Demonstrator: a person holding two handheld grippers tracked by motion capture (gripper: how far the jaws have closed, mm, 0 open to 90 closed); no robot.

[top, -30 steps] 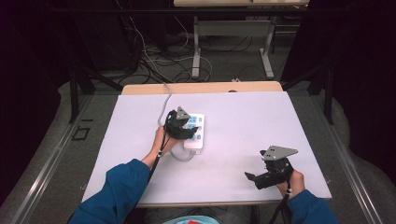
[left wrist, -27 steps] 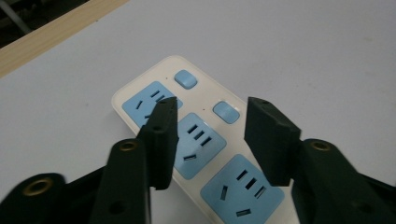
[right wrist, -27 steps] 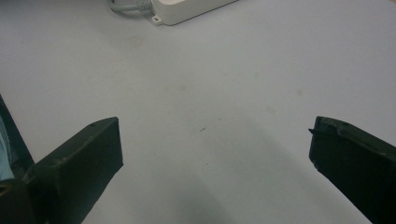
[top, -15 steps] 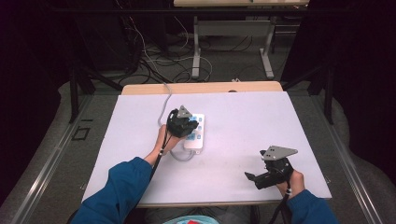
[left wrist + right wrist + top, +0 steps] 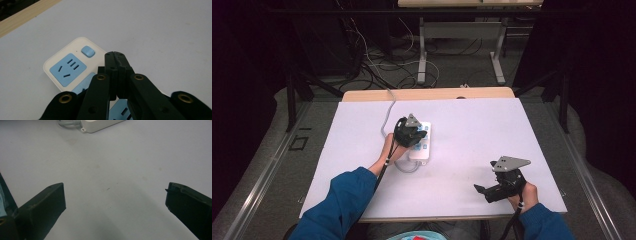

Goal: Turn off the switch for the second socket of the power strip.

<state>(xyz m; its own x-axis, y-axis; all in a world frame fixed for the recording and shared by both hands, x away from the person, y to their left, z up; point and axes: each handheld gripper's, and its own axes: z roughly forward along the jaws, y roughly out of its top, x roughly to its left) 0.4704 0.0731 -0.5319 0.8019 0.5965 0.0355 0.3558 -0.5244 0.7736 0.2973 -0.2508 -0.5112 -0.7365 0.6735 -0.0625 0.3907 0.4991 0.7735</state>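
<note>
A white power strip with blue sockets lies near the middle of the white table; a small blue button sits at its far end. My left gripper hovers just over the strip. Its jaws have just been closing and now meet tip to tip with nothing between them. My right gripper rests low at the near right of the table, jaws wide apart over bare surface. A corner of the strip lies well beyond it.
The strip's grey cable runs to the table's back wooden edge, and a loop of it lies by the strip's near end. White table surface spreads between the two hands. Beyond the table are desk legs and floor cables.
The left gripper has shifted slightly over the power strip. The right hand and its gripper have kept still.
</note>
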